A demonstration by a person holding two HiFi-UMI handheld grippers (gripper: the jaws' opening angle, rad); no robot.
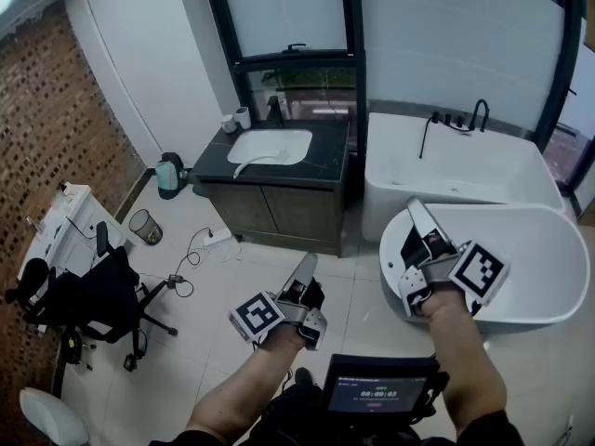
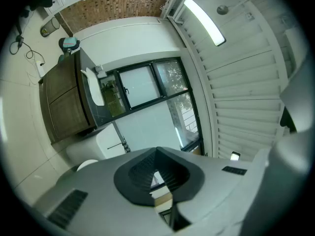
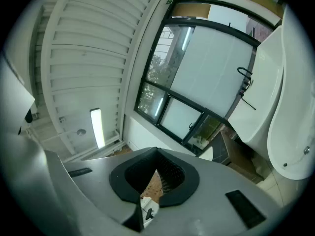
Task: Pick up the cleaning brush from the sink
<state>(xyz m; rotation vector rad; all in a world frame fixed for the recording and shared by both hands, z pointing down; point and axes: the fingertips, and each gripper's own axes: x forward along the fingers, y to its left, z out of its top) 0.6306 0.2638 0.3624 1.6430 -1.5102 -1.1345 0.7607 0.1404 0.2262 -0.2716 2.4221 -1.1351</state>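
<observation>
Brush, white and long-handled (image 1: 253,163), lies in the white oval basin (image 1: 290,137) of the sink, its curved handle reaching out over the basin's rim toward 7 o'clock. The basin is set in a dark stone countertop (image 1: 327,161) on a brown wooden cabinet (image 1: 270,210). A black tap (image 1: 274,110) stands at the basin's 12 o'clock, and two small white cups (image 1: 234,119) stand near its 10 o'clock, at the counter's corner.

Both tongs are well apart from the brush, raised near the person. The left gripper (image 1: 307,266) hangs at about 5 o'clock from the sink, over the pale tiled floor (image 1: 200,342). Its own view shows its two jaws closed tip to tip with nothing between them. The right gripper (image 1: 415,208) is at 3 o'clock from the left one, over the rim of a round white tub (image 1: 548,277). Its jaws are likewise together and empty.

A rectangular white bathtub (image 1: 446,170) with black taps (image 1: 465,119) stands at 3 o'clock from the sink. At the cabinet's 9 o'clock stands a teal container (image 1: 169,175), with a wire mesh bin (image 1: 143,226) at its 7 o'clock. A black office chair (image 1: 93,295) sits at 9 o'clock from the left gripper. A small dark screen (image 1: 381,388) shows at 6 o'clock, between the person's forearms.
</observation>
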